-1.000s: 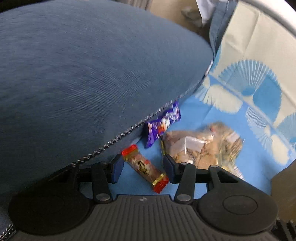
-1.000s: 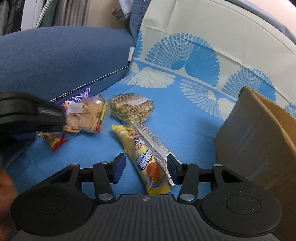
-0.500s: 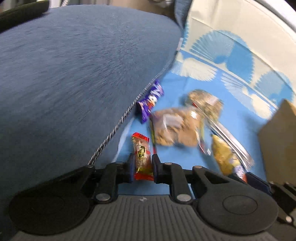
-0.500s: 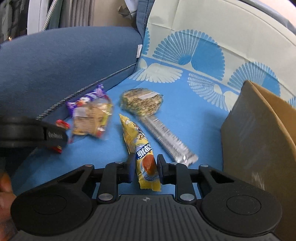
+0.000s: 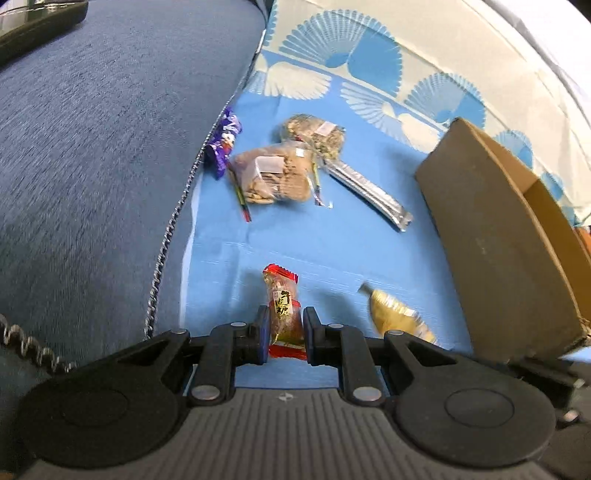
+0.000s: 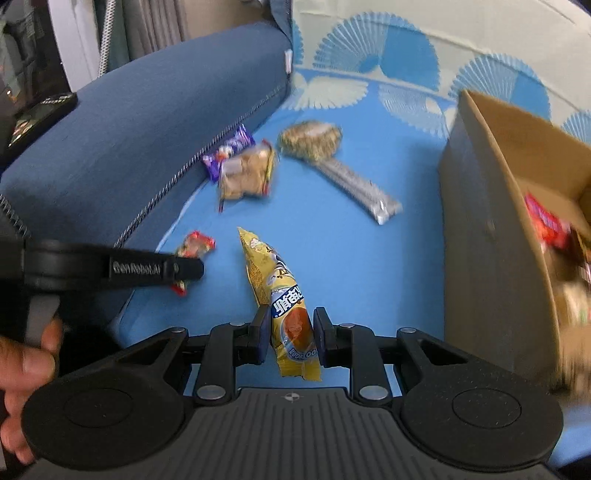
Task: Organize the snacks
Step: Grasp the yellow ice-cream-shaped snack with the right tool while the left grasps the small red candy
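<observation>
On the left gripper (image 6: 184, 267) you can read "GenRobot.AI", its fingers pinching a red candy (image 5: 283, 314), while the right gripper (image 6: 290, 334) squeezes a yellow snack pack (image 6: 284, 299) beside the cardboard box (image 6: 491, 266).

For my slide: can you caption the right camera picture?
Right gripper holds a yellow snack packet beside the cardboard box.

**surroundings of the seat**

blue upholstered armrest (image 5: 92, 147) at left, its lower edge trimmed with a metal zipper (image 5: 173, 225). seat and backrest are draped with a blue cover (image 5: 332, 243) printed with pale and blue fan motifs (image 5: 340, 48). a dark flat device (image 6: 37, 114) lies on top of the armrest; its details are blurred. grey curtains (image 6: 155, 29) hang beyond the armrest in the right wrist view.
</observation>
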Demonstrator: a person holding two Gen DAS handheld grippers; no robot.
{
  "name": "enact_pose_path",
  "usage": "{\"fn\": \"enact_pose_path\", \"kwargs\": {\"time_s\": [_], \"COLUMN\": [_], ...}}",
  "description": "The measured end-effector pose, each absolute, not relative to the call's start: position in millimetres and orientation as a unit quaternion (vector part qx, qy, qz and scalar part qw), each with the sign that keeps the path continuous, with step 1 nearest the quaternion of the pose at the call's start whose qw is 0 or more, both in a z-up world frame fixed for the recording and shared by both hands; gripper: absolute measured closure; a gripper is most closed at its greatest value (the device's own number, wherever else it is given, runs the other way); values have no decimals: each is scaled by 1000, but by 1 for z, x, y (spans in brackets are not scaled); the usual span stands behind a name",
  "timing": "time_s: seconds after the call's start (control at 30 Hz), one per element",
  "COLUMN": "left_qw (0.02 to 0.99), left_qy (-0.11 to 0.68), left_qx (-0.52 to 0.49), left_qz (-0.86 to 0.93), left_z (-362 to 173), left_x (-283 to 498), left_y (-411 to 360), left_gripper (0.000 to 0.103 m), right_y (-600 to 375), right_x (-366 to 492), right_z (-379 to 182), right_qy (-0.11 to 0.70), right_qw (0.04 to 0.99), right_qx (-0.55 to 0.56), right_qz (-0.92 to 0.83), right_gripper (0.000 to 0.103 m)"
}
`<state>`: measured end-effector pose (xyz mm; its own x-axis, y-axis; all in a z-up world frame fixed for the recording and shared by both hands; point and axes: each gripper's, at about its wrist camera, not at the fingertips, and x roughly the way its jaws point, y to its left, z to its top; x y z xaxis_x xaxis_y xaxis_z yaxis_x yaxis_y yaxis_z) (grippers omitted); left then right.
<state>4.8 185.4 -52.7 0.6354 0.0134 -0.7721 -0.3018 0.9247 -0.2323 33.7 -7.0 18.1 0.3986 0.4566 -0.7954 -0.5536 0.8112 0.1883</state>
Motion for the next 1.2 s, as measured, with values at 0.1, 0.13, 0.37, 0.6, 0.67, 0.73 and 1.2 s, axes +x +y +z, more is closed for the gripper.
{"fn": "enact_pose_path", "kwargs": {"time_s": [0.1,0.13,0.37,0.6,0.67,0.73,1.2], "left_qw": [885,884,871,866,866,865,871], "left_qy": [416,415,444,452,453,454,459], "left_qx": [-186,-189,-191,-191,-191,-192,-146], "left_qz": [94,101,91,94,95,96,97], "left_z": [-55,-55,-62,-66,-67,-67,-68], "left_x": [6,5,12,15,15,16,21], "left_y": [187,187,189,189,189,189,177], "left_gripper": [83,83,83,74,74,74,71], "right_y": [-13,-13,-8,-9,-9,-9,-2], "right_x": [21,18,15,16,17,18,20], "right_z": [9,6,-12,-7,-7,-8,-20], "right_qy": [464,461,465,456,456,455,461], "right_qw": [834,836,831,829,828,828,825], "right_qx": [-37,-36,-35,-31,-29,-28,-54], "right_qz": [296,295,303,322,324,326,322], "right_gripper": [77,77,76,59,57,56,60]}}
